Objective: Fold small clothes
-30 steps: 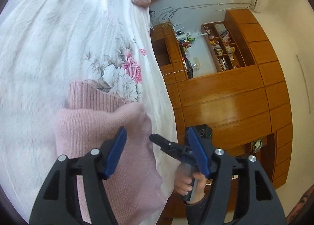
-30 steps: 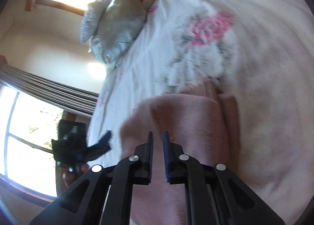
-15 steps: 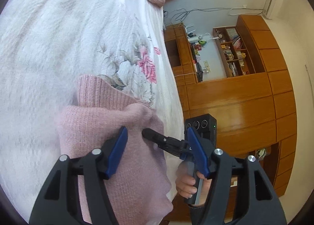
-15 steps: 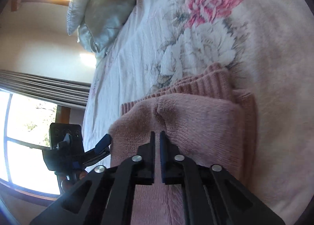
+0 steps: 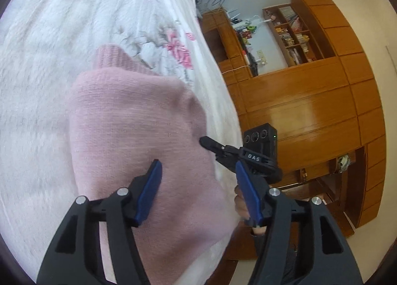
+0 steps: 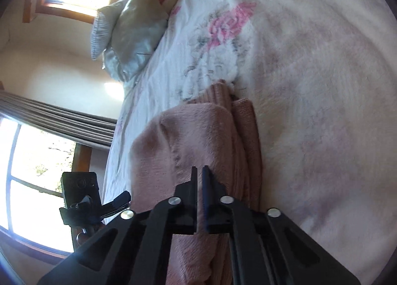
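Hovering over the folded pink sweater with left gripper spread wide and right gripper nearly closed on nothing, the fold looks done, so next probably comes smoothing or setting it aside.

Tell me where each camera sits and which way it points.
Left wrist: on the left gripper, jaws wide open, facing across the pink sweater toward the wooden cabinets; a hand holds the right gripper.
Right wrist: on the right gripper, jaws nearly shut, facing over the sweater toward pillows and window.
Shared: sweater, floral bedspread, and the opposite gripper.
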`<control>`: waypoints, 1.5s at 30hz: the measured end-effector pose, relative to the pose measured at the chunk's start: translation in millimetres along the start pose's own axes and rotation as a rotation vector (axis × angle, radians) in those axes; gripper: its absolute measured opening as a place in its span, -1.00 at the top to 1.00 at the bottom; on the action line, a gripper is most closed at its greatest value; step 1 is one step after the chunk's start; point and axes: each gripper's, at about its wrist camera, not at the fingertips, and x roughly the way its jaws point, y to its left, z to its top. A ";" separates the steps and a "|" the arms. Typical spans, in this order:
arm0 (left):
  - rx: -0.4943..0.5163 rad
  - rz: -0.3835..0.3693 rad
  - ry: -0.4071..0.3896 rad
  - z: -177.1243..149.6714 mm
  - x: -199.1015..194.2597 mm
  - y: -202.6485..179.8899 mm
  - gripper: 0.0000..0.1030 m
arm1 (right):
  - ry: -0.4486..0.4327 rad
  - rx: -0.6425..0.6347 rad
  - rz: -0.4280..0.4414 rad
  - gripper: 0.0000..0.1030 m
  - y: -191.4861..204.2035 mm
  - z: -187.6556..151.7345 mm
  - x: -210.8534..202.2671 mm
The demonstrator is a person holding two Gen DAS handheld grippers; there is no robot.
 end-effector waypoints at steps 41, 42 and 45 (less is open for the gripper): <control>-0.018 0.160 0.143 -128.5 20.2 -3.4 -0.50 | 0.069 0.001 -0.043 0.89 -23.7 -144.4 -59.0; -0.013 0.144 0.127 -130.2 9.2 -7.5 -0.64 | 0.058 0.008 -0.014 0.72 -22.7 -140.9 -68.7; -0.005 0.176 0.055 -129.1 -27.7 -3.9 -0.80 | 0.003 0.042 0.050 -0.18 -28.3 -119.4 -99.4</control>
